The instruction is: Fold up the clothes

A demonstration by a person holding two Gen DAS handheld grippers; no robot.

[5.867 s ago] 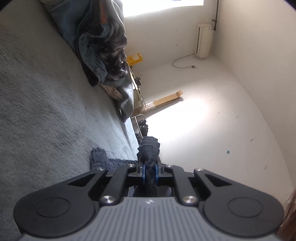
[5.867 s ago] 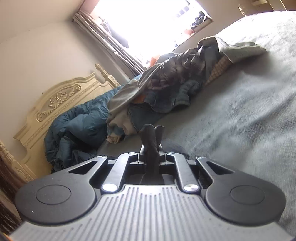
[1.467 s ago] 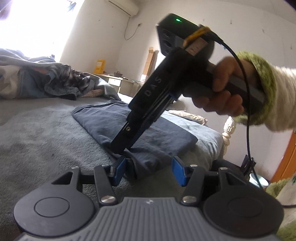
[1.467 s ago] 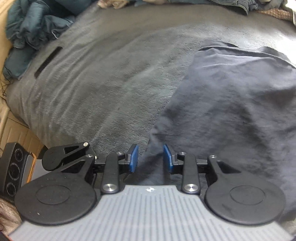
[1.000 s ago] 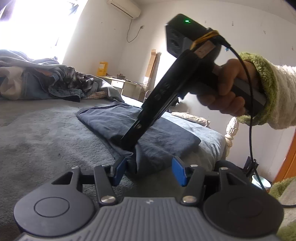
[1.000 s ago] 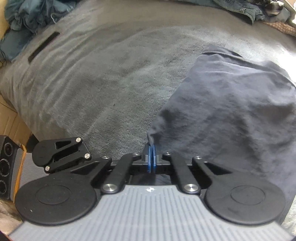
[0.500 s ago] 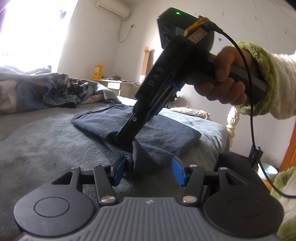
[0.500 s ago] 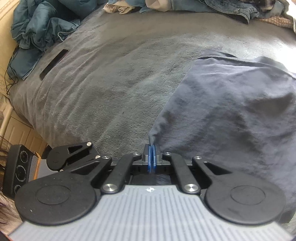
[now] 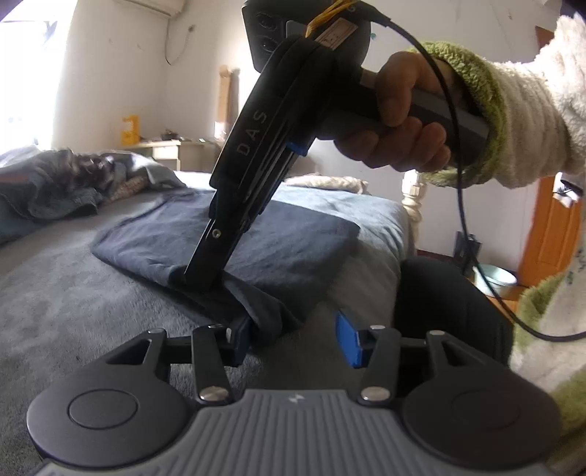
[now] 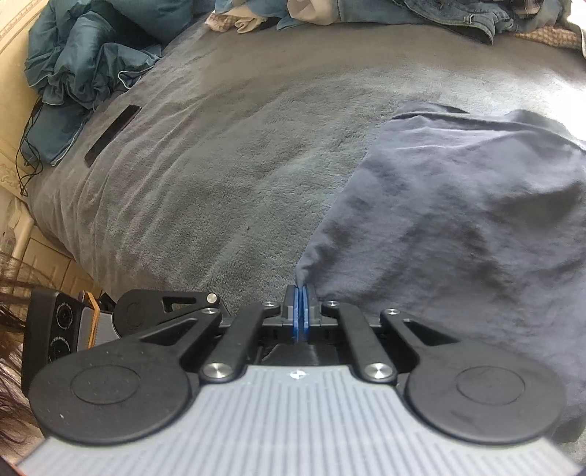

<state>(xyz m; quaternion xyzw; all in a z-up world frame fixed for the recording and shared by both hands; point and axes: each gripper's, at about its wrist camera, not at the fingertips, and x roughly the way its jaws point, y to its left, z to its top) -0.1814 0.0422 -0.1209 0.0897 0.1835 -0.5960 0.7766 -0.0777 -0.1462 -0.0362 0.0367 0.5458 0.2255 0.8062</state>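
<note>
Two claws working one half-folded shirt point(image 10: 476, 219) on bed point(image 10: 219, 146): right claw point(image 10: 300, 307) clamping its near corner, left claw point(image 9: 293, 340) closing, unclenched, around the edge just ahead; pile point(image 10: 439, 11) beyond waiting.

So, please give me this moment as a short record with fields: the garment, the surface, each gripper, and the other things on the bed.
garment: dark blue garment, partly folded, lying flat
surface: grey blanket on a bed
right gripper: shut on a corner of the garment's near edge
left gripper: jaws apart and just been closing; a fold of the garment's edge lies between them, against the left pad only
other things: pile of clothes along the far side, teal quilt at the head of the bed
</note>
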